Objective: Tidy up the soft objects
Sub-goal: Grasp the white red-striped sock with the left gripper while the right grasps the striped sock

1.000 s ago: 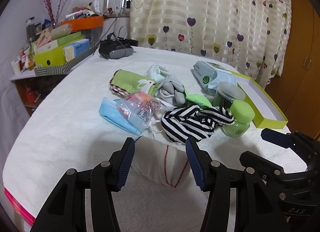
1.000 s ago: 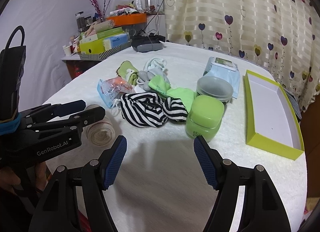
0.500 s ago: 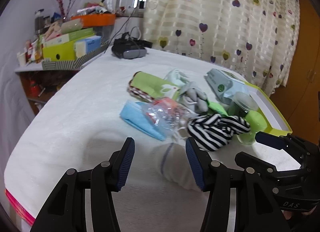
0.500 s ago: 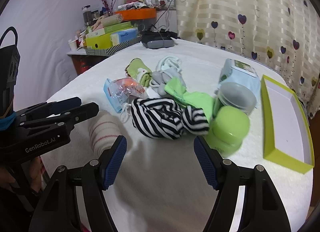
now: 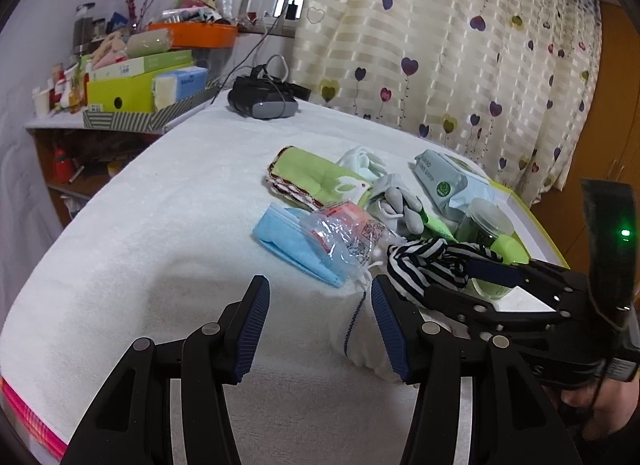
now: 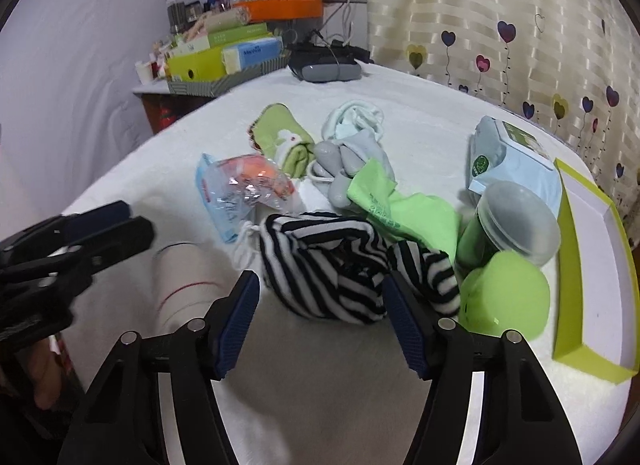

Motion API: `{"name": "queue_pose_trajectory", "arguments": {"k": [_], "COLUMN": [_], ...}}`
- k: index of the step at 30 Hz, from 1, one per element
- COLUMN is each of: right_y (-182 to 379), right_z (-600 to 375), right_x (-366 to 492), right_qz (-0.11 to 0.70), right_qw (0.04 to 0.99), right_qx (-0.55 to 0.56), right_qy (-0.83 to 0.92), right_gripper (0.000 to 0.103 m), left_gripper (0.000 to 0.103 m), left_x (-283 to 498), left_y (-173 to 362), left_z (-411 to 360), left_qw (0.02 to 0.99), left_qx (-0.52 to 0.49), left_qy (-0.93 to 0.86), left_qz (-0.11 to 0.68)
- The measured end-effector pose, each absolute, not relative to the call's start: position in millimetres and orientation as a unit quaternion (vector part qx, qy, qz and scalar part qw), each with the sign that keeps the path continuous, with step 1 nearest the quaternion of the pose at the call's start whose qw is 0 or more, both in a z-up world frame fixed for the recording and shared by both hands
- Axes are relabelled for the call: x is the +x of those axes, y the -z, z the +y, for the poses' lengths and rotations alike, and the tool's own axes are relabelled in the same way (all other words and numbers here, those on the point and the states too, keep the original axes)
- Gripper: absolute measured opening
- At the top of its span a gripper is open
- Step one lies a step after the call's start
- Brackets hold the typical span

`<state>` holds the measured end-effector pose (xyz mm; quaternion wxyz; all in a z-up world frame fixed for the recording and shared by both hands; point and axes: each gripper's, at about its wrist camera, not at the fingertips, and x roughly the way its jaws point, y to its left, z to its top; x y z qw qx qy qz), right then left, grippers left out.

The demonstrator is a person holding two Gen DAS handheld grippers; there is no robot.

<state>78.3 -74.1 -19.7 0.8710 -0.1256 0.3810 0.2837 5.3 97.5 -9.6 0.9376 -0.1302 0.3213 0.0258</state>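
The left gripper (image 5: 318, 325) hangs low over the white-covered desk (image 5: 160, 233) with its jaws spread wide and nothing between the blue pads. A rolled white sock (image 5: 362, 335) with a thin dark stripe lies on the cloth just beside the right-hand pad; I cannot tell whether it touches it. In the right wrist view the same roll (image 6: 188, 277) shows a red line.

The right gripper (image 6: 320, 319) is also spread open, its jaws on either side of the near edge of a black-and-white striped cloth (image 6: 340, 261), not clamped on it. The cloth sits bunched in the middle of the pile.

Behind it lie a light green fabric piece (image 6: 404, 213) with small print too fine to read, grey and white socks (image 6: 348, 145), a green cloth with a rabbit figure (image 6: 284, 141), and a blue mask pack (image 5: 292, 241) under a crinkled clear bag (image 5: 344, 233) with red contents. A pale blue wipes pack (image 6: 512, 161) bears a round green logo; its text is illegible.

Two green jars (image 6: 504, 297) stand touching the striped cloth, beside an open yellow-green box (image 6: 592, 357).

A blue box (image 6: 252, 53) on the side shelf carries a word that is too small to make out. A black headset (image 5: 262, 99) rests at the far edge of the desk.
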Motion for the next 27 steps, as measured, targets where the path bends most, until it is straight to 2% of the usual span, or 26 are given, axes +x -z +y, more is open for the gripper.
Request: {"name": "queue_pose_trajectory", "arguments": {"k": [1, 3, 5, 7, 9, 21, 27], "right_y": [22, 25, 29, 29, 29, 5, -8], "right_z": [-71, -66, -62, -61, -61, -94, -115], "right_x": [81, 83, 85, 86, 86, 57, 43], "right_qz": [0.384, 0.388, 0.392, 0.389, 0.385, 0.352, 0.336], "right_qw": [0.869, 0.866, 0.863, 0.864, 0.865, 0.876, 0.885], "right_qx": [-0.132, -0.145, -0.156, -0.166, -0.182, -0.140, -0.122], "right_qy": [-0.282, -0.280, -0.279, -0.274, -0.267, -0.300, -0.297], "right_gripper": [0.062, 0.052, 0.047, 0.036, 0.005, 0.005, 0.005], "left_gripper": [0.052, 0.052, 0.052, 0.052, 0.052, 0.053, 0.057], "left_x": [5, 6, 6, 6, 5, 4, 18], "left_y": [10, 10, 11, 11, 11, 14, 24], "left_z": [98, 98, 99, 99, 99, 64, 46], "left_qw": [0.938, 0.937, 0.936, 0.935, 0.935, 0.927, 0.914], "left_qx": [-0.131, -0.132, -0.138, -0.140, -0.141, -0.142, -0.163], "left_qy": [-0.025, -0.025, -0.022, -0.019, -0.018, 0.026, 0.031], "left_qz": [0.321, 0.323, 0.324, 0.325, 0.324, 0.347, 0.369]}}
